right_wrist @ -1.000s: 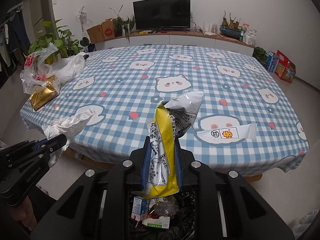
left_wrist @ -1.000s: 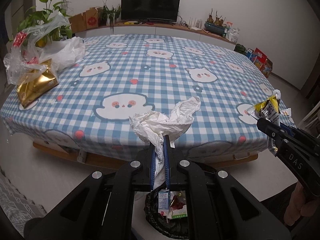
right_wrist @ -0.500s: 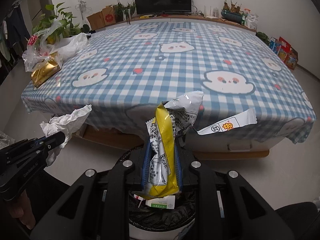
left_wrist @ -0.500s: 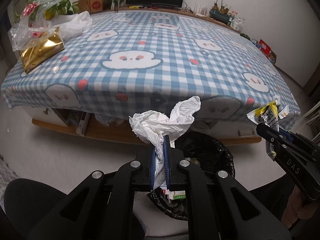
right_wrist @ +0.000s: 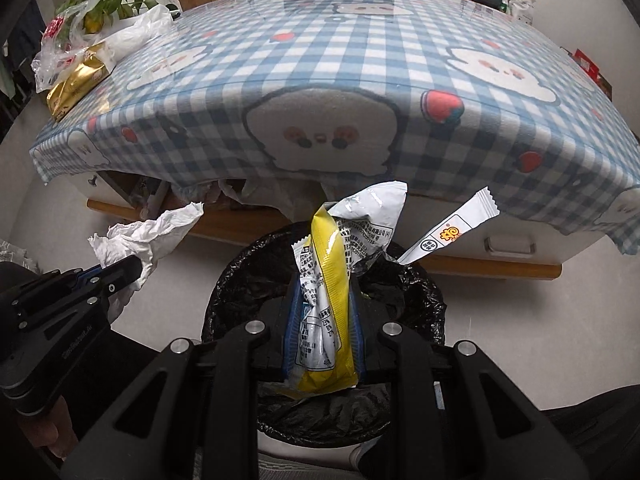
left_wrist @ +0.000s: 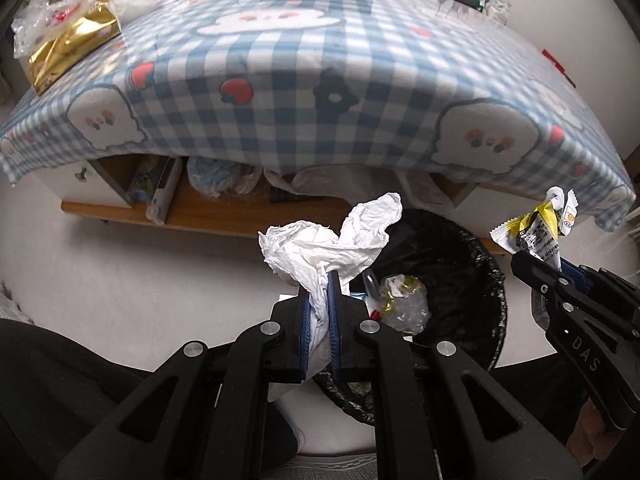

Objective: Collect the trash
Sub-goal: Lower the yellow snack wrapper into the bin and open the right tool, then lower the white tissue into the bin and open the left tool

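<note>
My left gripper [left_wrist: 320, 280] is shut on a crumpled white tissue [left_wrist: 332, 240], held just left of the bin's near rim. The right gripper [right_wrist: 322, 280] is shut on a bunch of snack wrappers [right_wrist: 326, 276]: a yellow one, a silver printed one and a white sachet [right_wrist: 452, 232] sticking out to the right. They hang over the black-lined trash bin [right_wrist: 232, 280]. In the left wrist view the bin [left_wrist: 452, 240] holds clear plastic and other rubbish, and the right gripper [left_wrist: 532, 256] with its wrappers [left_wrist: 540, 228] shows at the right. The left gripper [right_wrist: 128, 270] and tissue [right_wrist: 152, 236] show at the left of the right wrist view.
A table under a blue checked cloth [left_wrist: 320, 60] with ghost prints stands right behind the bin, its hem hanging low. A gold pack [left_wrist: 68, 52] and plastic bags [right_wrist: 80, 40] lie at its far left. A wooden shelf [left_wrist: 224, 216] with bags runs under the table.
Both grippers have sunk from above the table top to below its edge and tipped downward. The bin now fills more of both views. Tissue and wrappers stay gripped.
</note>
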